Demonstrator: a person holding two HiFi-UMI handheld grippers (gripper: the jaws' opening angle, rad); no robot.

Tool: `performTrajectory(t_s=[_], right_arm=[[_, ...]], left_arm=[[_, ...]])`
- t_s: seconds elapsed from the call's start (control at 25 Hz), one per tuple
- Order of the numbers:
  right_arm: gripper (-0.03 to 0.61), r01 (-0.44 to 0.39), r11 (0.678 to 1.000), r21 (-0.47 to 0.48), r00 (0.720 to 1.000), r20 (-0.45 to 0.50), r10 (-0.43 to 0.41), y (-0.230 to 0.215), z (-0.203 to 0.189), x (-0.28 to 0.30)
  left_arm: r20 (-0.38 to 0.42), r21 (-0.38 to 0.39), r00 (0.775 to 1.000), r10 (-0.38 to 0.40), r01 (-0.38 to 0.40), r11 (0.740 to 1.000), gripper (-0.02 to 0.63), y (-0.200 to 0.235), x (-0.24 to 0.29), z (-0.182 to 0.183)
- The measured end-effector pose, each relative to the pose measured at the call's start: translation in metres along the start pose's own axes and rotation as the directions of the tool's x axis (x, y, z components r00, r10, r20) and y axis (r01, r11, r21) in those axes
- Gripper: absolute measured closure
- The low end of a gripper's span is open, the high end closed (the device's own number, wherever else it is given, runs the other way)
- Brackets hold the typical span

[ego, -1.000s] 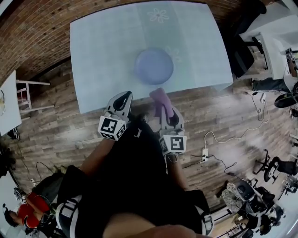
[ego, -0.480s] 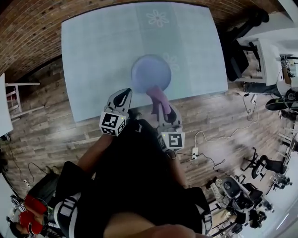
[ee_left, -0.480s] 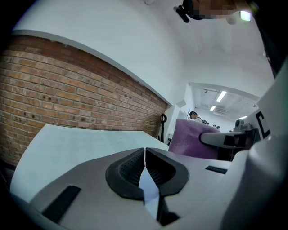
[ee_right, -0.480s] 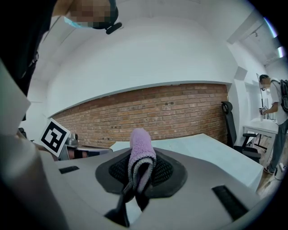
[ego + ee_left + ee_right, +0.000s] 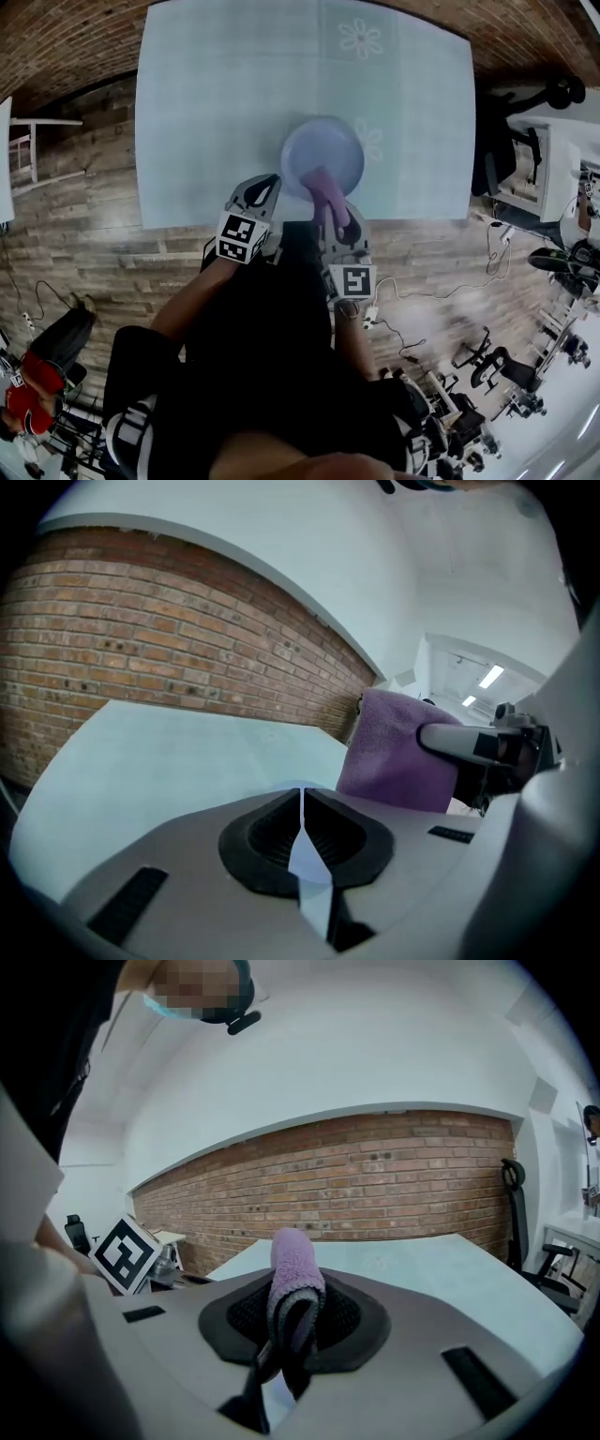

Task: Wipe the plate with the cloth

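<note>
surface: pale blue table [image 5: 206,112] | on it: lavender plate [image 5: 302,148], near its front edge

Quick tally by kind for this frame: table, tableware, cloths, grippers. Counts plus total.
table: 1
plate: 1
cloth: 1
grippers: 2 (left gripper shut and empty; right gripper shut on the cloth)
total: 5
</note>
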State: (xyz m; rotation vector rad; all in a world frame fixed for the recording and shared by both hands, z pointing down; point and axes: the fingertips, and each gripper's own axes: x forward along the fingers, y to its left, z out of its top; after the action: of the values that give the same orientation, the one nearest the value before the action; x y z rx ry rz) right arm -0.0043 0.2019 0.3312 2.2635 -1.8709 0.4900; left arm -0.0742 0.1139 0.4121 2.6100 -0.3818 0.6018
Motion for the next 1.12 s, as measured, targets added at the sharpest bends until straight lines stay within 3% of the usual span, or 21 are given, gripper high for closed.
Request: performTrajectory(t_s=[0.24, 0.4, 0.52, 0.56, 1.04, 1.12], right_arm=[[0.494, -0.138, 0.990, 0.004, 0.990, -0.039, 0.138, -0.009, -0.018, 0.053], [0.494, -0.213, 0.977, 0.013, 0.976, -0.042, 0.213, -0.017, -0.023, 0.078], [0.494, -0.249, 0.968, 0.004, 0.966, -0.063, 0.249, -0.026, -0.033, 0.089], [0.494, -0.258, 0.966, 0.000, 0.964, -0.067, 0.258, -0.028, -0.036, 0.092], [0.494, -0.353, 0.935, -0.022, 0.932, -0.102, 0.349, -0.044, -0.066, 0.116], [0.494, -0.366, 0.930, -0.027, 0.926, -0.110, 0.361, -0.043, -0.070, 0.119]], left_arm=[[-0.083, -0.097, 0.992, 0.093, -0.101, 0.990, 0.572, 0.027, 0.039, -0.034], [-0.171, -0.187, 0.980, 0.099, -0.131, 0.974, 0.569, 0.034, 0.065, -0.066], [-0.241, -0.254, 0.967, 0.081, -0.144, 0.956, 0.437, 0.036, 0.081, -0.091], [-0.260, -0.271, 0.962, 0.082, -0.154, 0.950, 0.430, 0.037, 0.085, -0.098], [-0.324, -0.386, 0.939, 0.116, -0.243, 0.890, 0.428, 0.057, 0.115, -0.132], [-0.328, -0.372, 0.935, 0.137, -0.261, 0.891, 0.503, 0.065, 0.119, -0.132]])
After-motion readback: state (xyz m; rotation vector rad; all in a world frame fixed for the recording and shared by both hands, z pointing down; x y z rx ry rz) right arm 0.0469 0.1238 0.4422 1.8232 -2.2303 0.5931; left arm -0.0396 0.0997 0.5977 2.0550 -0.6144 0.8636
